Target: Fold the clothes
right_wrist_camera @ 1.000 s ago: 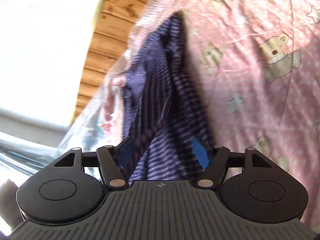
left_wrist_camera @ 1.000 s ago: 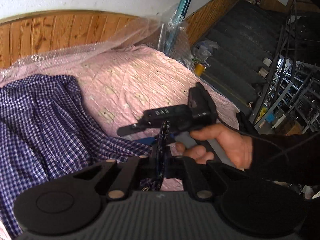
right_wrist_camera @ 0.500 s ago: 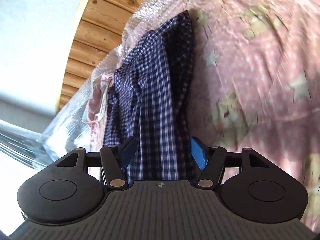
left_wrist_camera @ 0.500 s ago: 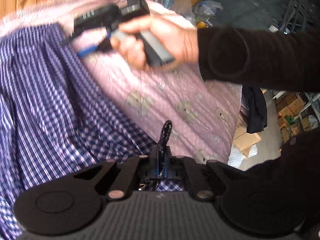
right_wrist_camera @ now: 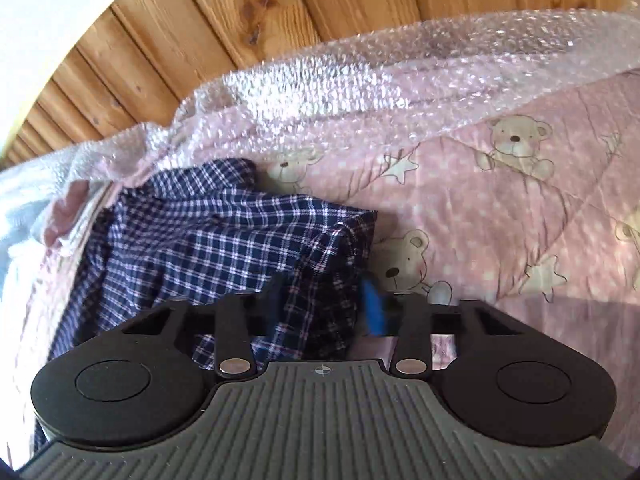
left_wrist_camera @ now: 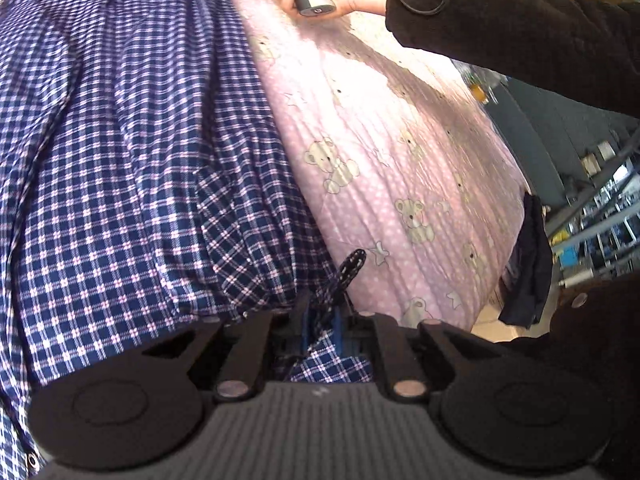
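We held the left tool (left_wrist_camera: 320, 320) pinched together on a corner of the navy checked shirt (left_wrist_camera: 132, 152), which lay spread over the pink bear-print quilt (left_wrist_camera: 384, 152). Our right tool (right_wrist_camera: 326, 304) stood apart, its blue pads either side of a bunched shirt edge, near the bubble wrap (right_wrist_camera: 328, 76) along the wooden wall (right_wrist_camera: 248, 12)

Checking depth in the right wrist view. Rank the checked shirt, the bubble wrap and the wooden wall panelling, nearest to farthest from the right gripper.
1. Checked shirt: between the fingers of the right gripper, spreading left.
2. Bubble wrap: beyond the shirt, along the bedding's far edge.
3. Wooden wall panelling: behind everything, at the top.
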Demonstrator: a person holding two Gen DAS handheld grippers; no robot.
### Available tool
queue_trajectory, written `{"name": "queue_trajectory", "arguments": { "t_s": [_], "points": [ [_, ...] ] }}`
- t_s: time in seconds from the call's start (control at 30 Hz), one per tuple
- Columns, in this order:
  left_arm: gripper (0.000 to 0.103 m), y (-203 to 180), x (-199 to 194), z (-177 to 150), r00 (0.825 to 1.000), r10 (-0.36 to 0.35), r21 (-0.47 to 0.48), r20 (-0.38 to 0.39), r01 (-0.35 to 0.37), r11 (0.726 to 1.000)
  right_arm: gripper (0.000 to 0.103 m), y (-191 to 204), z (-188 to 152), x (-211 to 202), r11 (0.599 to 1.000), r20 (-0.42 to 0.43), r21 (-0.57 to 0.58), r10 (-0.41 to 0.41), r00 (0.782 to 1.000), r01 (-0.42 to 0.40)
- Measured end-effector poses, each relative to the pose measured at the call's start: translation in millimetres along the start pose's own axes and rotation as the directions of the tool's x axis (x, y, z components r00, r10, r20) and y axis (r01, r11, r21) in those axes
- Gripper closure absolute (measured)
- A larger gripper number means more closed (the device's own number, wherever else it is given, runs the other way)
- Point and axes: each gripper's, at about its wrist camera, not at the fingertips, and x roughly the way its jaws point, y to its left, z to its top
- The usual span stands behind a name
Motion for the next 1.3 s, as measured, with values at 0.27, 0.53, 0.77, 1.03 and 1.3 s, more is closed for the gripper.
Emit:
{"name": "queue_trajectory", "arguments": {
  "t_s": [0.27,0.53,0.77,1.03,1.3],
  "points": [
    [0.086,-7,10,-9,1.000,0.020,-0.035,-0.017,-0.020,0.999,0.095,25,10,24,0.980,0.017,-0.198,-0.022,1.000,0.025],
    [0.077,-5,-28,-26,0.999,-0.004,-0.126,0.051,0.011,0.992,0.059,2,2,-24,0.995,0.109,-0.094,0.033,0.993,-0.023],
    [0.077,9,-29,-26,0.995,-0.017,-0.220,0.096,0.038,0.975,0.083,23,-20,-33,0.982,0.117,-0.187,0.008,0.993,0.014],
    [0.073,19,-33,-62,0.996,0.088,-0.232,0.012,-0.083,0.969,0.078,31,-24,-21,0.980,0.102,-0.189,-0.038,0.994,0.057],
    [0.063,71,-107,-112,0.981,0.143,-0.344,0.133,-0.090,0.935,0.069,66,-158,-164,0.986,0.109,-0.133,0.118,0.987,-0.104]
  ]
}}
